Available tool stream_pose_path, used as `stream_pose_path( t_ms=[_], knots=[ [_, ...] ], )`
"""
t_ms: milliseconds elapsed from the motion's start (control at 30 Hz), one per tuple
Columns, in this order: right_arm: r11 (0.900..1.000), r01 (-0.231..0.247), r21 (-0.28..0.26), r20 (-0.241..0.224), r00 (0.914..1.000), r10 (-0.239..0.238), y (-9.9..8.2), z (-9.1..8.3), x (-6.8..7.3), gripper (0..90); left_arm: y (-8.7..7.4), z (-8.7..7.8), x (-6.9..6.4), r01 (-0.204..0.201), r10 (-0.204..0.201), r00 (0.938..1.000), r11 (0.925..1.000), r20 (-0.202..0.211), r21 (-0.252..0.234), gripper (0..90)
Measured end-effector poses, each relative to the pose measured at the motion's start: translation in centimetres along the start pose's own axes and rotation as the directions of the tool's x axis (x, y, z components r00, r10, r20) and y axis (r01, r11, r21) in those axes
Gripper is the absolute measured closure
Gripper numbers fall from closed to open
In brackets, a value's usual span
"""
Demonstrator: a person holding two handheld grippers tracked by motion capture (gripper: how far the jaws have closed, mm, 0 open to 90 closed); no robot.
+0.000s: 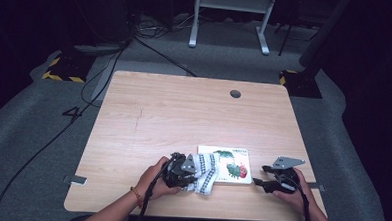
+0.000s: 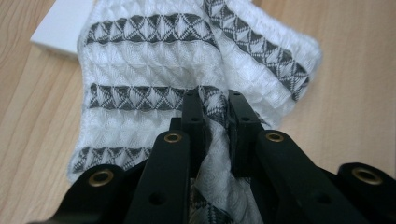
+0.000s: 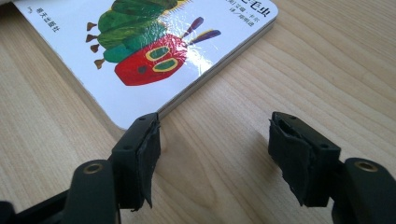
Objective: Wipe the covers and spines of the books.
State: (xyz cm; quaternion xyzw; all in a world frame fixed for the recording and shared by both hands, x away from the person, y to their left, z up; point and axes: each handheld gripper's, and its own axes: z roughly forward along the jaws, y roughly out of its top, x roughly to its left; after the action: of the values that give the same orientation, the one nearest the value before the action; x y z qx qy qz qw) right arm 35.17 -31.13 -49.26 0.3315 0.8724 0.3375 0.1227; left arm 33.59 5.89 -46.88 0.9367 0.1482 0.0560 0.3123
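On the flat book (image 1: pixel 234 164), a waffle-textured cloth (image 1: pixel 205 171).

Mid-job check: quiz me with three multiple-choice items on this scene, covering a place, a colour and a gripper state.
1. Where does the white waffle-weave cloth with grey stripes lie?
A on the floor
B partly over the white board book with a caterpillar picture
C at the table's far edge

2. What colour is the caterpillar's head?
A red
B blue
C yellow

3. How is the left gripper?
A wide open
B shut on the cloth
C holding the book

B: the high view shows the cloth overlapping the book's left end.
A: a red head, green body.
B: its fingers pinch a cloth fold.
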Motion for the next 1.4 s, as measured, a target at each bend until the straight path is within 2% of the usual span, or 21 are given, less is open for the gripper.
stream_pose_path(
  t_ms=[100,200,300,333,433,500,567,667,800,867,933,967,1033,1200,1333,1400],
  knots=[
    [1.0,-0.001,-0.008,0.003,1.0,0.001,0.1,-0.2,0.0,34.9,0.9,-0.2,-0.4,-0.013,0.013,0.9999,0.9992,0.006,-0.038,80.6],
    [0.9998,0.001,-0.02,0.008,1.0,-0.001,0.2,-0.5,0.0,34.6,2.3,0.4,0.0,-0.029,0.029,0.9995,0.9987,0.009,-0.042,80.6],
    [0.9997,0.004,-0.025,0.021,0.9998,-0.004,0.2,-0.7,-0.1,34.6,4.4,1.9,0.2,-0.053,0.053,0.9985,0.9978,0.014,-0.041,80.6],
    [0.9996,0.001,-0.028,0.026,0.9997,0.0,0.2,-0.8,-0.2,34.6,5.3,2.5,0.2,-0.076,0.077,0.9969,0.9964,0.018,-0.037,80.6],
    [0.9991,-0.016,-0.04,0.038,0.9991,0.018,0.1,-1.2,-0.6,34.6,7.8,4.6,0.2,-0.108,0.109,0.993,0.9941,0.046,-0.01,80.6],
    [0.9985,-0.023,-0.049,0.046,0.9986,0.026,-0.1,-1.4,-0.8,34.7,9.2,6.0,0.2,-0.133,0.132,0.99,0.9911,0.048,0.006,80.5],
    [0.9982,-0.028,-0.053,0.052,0.9982,0.031,-0.2,-1.6,-1.0,34.7,10.1,7.3,0.4,-0.14,0.139,0.9891,0.9901,0.05,0.011,80.4],
    [0.9976,-0.041,-0.056,0.057,0.9974,0.044,-0.4,-1.7,-1.3,34.6,11.1,8.4,1.2,-0.121,0.12,0.9915,0.9927,0.05,0.006,80.2],
    [0.9972,-0.045,-0.06,0.066,0.9966,0.049,-0.5,-1.9,-1.4,34.6,11.8,9.1,2.7,-0.107,0.107,0.9942,0.9942,-0.001,0.004,80.2],
    [0.9973,-0.041,-0.061,0.069,0.9966,0.045,-0.4,-1.9,-1.3,34.6,11.8,9.2,3.9,-0.065,0.065,0.9976,0.9979,-0.022,0.005,80.2],
    [0.9975,-0.039,-0.059,0.069,0.9967,0.043,-0.4,-1.9,-1.2,34.6,11.5,8.9,4.7,-0.055,0.055,0.9972,0.9984,-0.051,0.013,80.2],
    [0.9976,-0.036,-0.059,0.07,0.9967,0.04,-0.4,-1.9,-1.2,34.6,11.2,8.6,5.0,-0.038,0.038,0.9979,0.9992,-0.051,0.015,80.3],
    [0.9978,-0.034,-0.057,0.069,0.9969,0.038,-0.4,-1.9,-1.2,34.7,10.4,7.9,5.4,-0.037,0.038,0.9975,0.9991,-0.059,0.018,80.4],
    [0.998,-0.041,-0.049,0.067,0.9968,0.044,-0.5,-1.7,-1.4,34.6,7.3,5.5,5.6,-0.023,0.025,0.9969,0.9995,-0.075,0.021,80.4],
    [0.9979,-0.039,-0.051,0.061,0.9972,0.043,-0.4,-1.8,-1.1,34.3,4.3,3.2,5.6,0.02,-0.019,0.9962,0.9997,-0.085,0.011,80.4],
    [0.9984,-0.037,-0.044,0.044,0.9983,0.039,-0.2,-1.7,-0.9,34.1,2.9,2.1,5.5,0.029,-0.028,0.9956,0.9996,-0.089,0.004,80.4]
  ],
)
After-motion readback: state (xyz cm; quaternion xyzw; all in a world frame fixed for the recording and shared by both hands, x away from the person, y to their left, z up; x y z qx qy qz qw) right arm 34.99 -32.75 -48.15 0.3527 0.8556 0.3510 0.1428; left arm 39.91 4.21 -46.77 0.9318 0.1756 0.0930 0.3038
